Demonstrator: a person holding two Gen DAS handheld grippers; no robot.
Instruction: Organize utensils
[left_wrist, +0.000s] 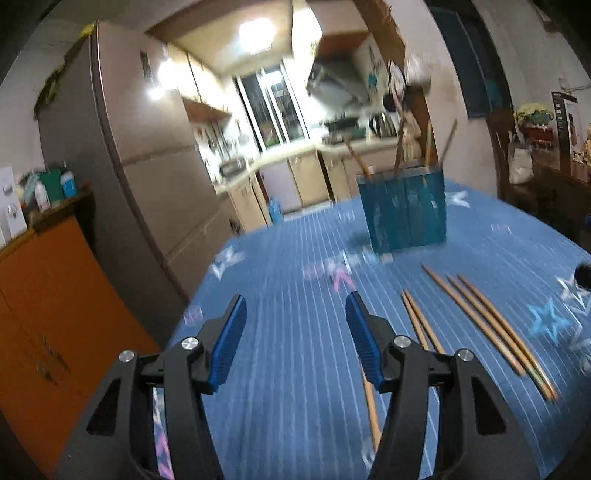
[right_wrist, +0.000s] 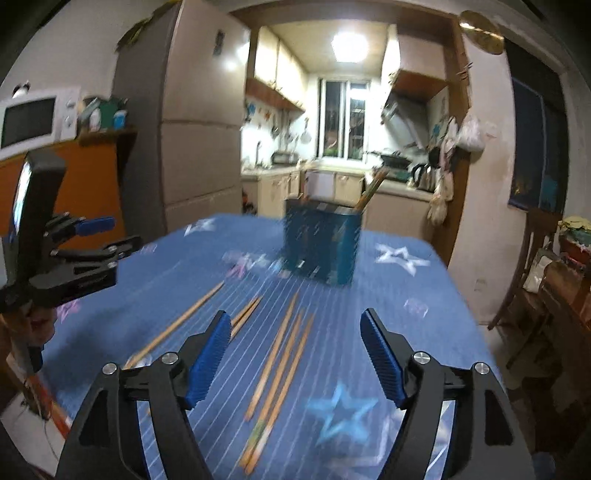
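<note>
Both claws — left claw (left_wrist: 295, 325), right claw (right_wrist: 293, 350) — spread; no legible writing.

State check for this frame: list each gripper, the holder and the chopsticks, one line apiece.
left gripper: open, empty, above the tablecloth.
right gripper: open, empty, above the loose chopsticks.
utensil holder: upright on the tablecloth, some chopsticks already standing in it.
group of three chopsticks: lying flat, side by side.
pair of chopsticks: lying flat, close together.
single chopstick: lying flat, apart from the others.

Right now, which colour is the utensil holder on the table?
Teal blue rectangular utensil holder; clearest in the right wrist view.
</note>
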